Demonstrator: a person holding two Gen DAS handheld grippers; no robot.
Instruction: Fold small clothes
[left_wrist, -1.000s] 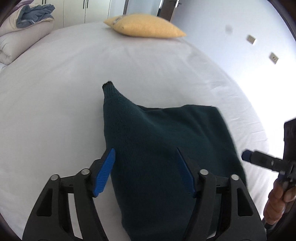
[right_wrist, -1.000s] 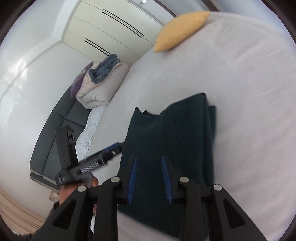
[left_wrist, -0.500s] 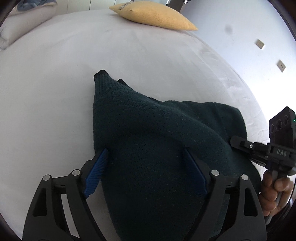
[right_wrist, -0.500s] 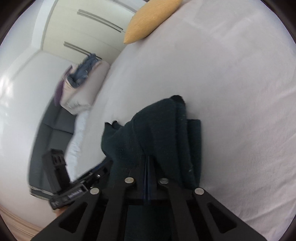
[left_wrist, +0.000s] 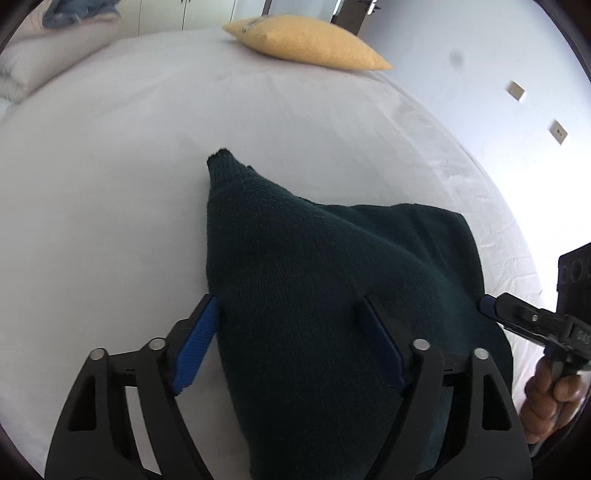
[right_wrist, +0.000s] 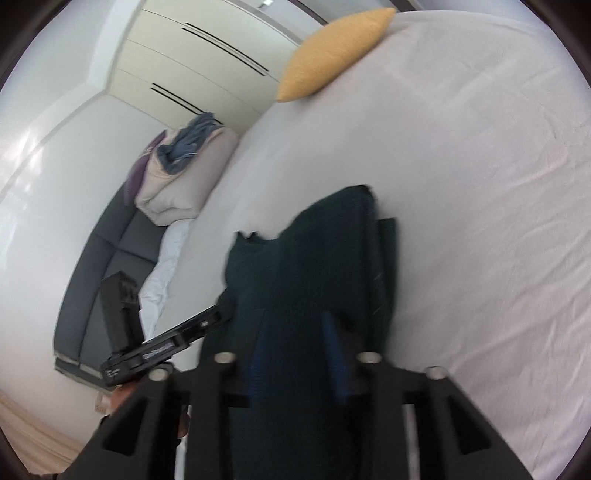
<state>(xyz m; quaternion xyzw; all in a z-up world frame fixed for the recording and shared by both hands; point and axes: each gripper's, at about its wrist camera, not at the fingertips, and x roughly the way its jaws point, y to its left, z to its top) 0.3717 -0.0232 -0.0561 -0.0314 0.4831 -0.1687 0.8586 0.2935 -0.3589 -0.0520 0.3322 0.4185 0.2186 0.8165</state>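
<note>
One dark green sweater (left_wrist: 332, 295) lies folded on the white bed (left_wrist: 110, 184), its point toward twelve o'clock. Left gripper (left_wrist: 291, 347) straddles it wide, gripping nothing; right gripper (right_wrist: 295, 354), at three o'clock, has just opened, cloth between loose. Best lift clear without snagging.

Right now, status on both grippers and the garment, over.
Left gripper open, astride dark green knit sweater. Right gripper just opening, sweater between fingers. White bed sheet unobstructed.
</note>
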